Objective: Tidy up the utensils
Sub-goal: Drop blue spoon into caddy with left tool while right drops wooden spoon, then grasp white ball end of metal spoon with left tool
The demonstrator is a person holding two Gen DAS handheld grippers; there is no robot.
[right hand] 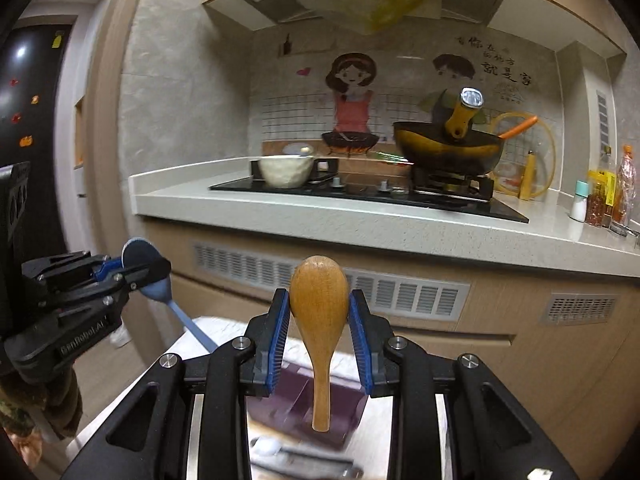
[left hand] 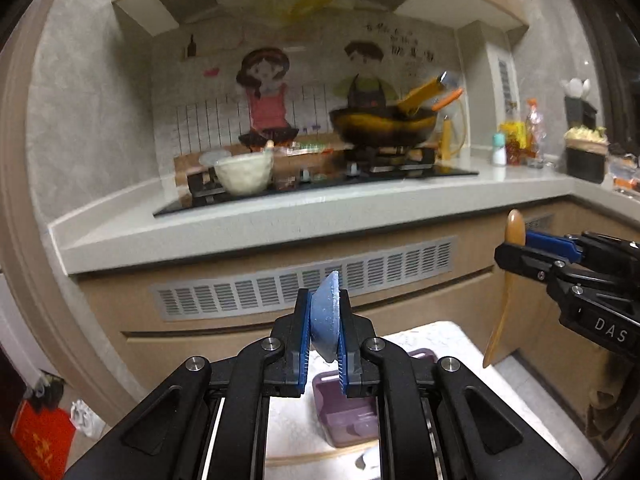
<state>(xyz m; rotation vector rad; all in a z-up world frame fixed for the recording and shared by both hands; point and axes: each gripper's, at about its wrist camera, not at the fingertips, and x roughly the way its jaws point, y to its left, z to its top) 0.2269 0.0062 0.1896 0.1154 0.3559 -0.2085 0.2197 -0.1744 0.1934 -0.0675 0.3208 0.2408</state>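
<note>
My left gripper [left hand: 325, 334] is shut on the bowl of a blue spoon [left hand: 327, 316], held above a purple plastic box [left hand: 346, 412] on a white table [left hand: 436, 340]. From the right wrist view the left gripper [right hand: 138, 266] holds that blue spoon [right hand: 160, 288] with its handle hanging down. My right gripper [right hand: 319, 320] is shut on the bowl of a wooden spoon [right hand: 319, 300], handle hanging down over the purple box [right hand: 300, 396]. In the left wrist view the right gripper [left hand: 516, 250] and the wooden spoon [left hand: 505, 292] are at the right.
A kitchen counter [left hand: 280, 220] with a stove lies ahead, bearing a white bowl [left hand: 244, 174] and a dark wok [left hand: 384, 124]. Bottles and jars [left hand: 516, 140] stand at the counter's right. Cabinet fronts with vents [left hand: 304, 284] are below.
</note>
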